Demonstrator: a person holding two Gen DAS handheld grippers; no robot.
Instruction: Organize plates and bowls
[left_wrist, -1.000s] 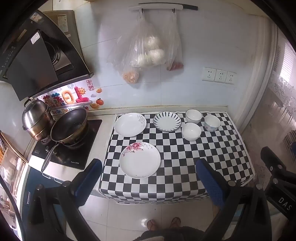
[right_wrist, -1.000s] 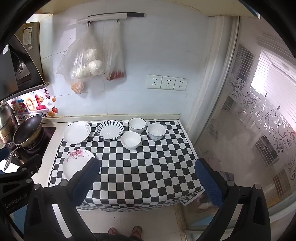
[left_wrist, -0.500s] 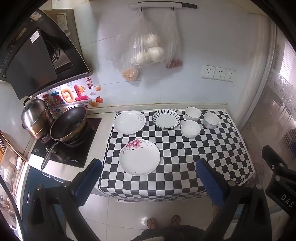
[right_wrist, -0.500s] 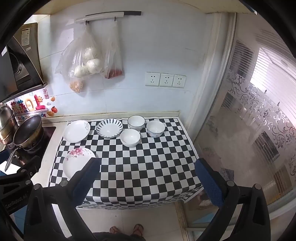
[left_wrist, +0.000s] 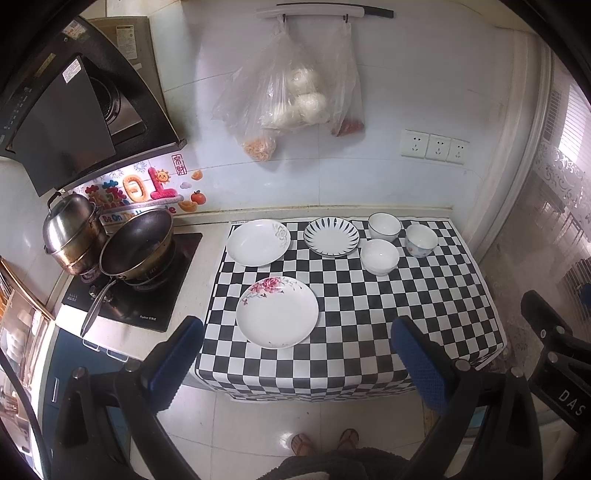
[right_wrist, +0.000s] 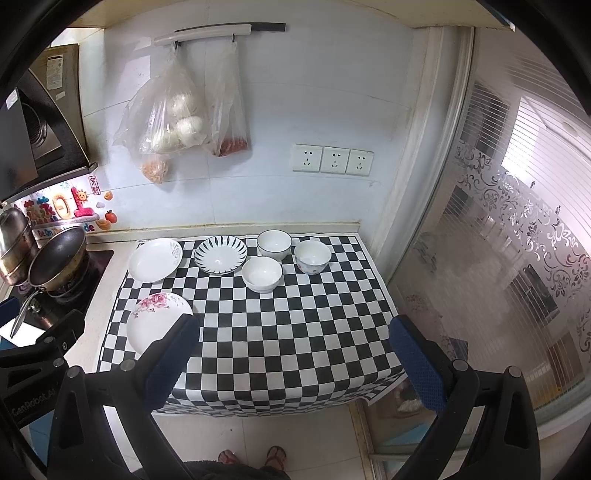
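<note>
On the checkered cloth: rose plate near front left; white plate and striped plate at the back; three bowls clustered back right. Left gripper and right gripper both spread wide, empty, above the front edge.

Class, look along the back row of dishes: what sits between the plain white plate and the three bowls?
The blue-striped plate sits between the white plate and the bowls; both wrist views show it.
</note>
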